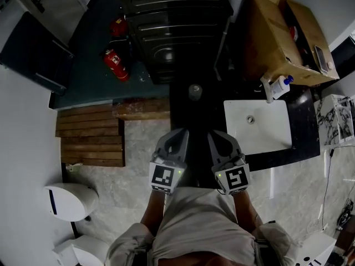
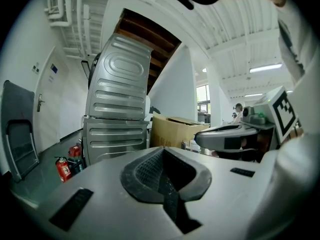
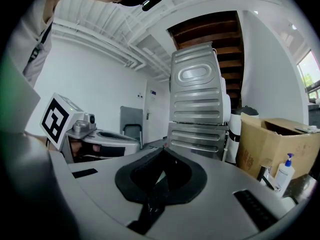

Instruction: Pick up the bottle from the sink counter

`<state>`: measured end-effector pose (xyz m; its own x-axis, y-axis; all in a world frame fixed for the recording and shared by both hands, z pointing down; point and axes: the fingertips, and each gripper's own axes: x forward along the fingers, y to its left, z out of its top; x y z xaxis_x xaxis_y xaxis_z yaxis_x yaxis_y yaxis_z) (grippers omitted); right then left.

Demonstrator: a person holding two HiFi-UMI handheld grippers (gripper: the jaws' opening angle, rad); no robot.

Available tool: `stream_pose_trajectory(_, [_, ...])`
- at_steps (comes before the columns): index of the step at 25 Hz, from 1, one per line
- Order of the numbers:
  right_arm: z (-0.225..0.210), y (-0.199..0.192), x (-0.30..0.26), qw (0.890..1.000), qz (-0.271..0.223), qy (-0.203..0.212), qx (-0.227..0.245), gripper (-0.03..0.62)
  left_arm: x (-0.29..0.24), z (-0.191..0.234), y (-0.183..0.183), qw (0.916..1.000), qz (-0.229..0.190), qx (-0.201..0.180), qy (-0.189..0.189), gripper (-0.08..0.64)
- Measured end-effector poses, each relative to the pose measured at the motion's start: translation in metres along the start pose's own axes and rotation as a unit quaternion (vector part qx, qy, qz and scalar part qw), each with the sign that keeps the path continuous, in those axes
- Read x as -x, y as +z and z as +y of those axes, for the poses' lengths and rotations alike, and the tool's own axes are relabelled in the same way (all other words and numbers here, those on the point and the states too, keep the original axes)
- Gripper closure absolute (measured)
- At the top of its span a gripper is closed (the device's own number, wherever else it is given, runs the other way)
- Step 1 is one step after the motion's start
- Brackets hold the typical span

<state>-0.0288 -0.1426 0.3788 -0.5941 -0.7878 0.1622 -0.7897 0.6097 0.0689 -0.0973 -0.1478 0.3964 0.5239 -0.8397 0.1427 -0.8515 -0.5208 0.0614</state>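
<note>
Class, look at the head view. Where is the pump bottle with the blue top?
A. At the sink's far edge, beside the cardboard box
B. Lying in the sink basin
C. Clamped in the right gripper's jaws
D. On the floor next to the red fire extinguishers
A: the bottle stands upright just past the far right corner of the white sink, right next to the cardboard box.

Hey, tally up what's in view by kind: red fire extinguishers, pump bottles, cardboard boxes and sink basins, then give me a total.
Red fire extinguishers: 2
Pump bottle: 1
Cardboard box: 1
Sink basin: 1
Total: 5
</note>
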Motion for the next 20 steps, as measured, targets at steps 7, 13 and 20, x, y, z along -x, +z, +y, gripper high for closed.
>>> stream_pose_trajectory(7, [-0.011, -0.012, -0.020, 1.000, 0.011, 0.005, 0.001, 0.598, -0.022, 0.014, -0.013, 0.9999, 0.012, 0.008, 0.001, 0.558])
stream_pose_trajectory(13, [-0.025, -0.026, -0.040, 1.000, 0.020, 0.011, -0.009, 0.598, -0.043, 0.026, -0.026, 0.9997, 0.024, 0.006, 0.006, 0.558])
stream_pose_trajectory(20, [-0.040, -0.040, -0.058, 0.999, 0.034, 0.025, -0.016, 0.598, -0.064, 0.034, -0.034, 0.9995, 0.030, -0.008, 0.007, 0.558])
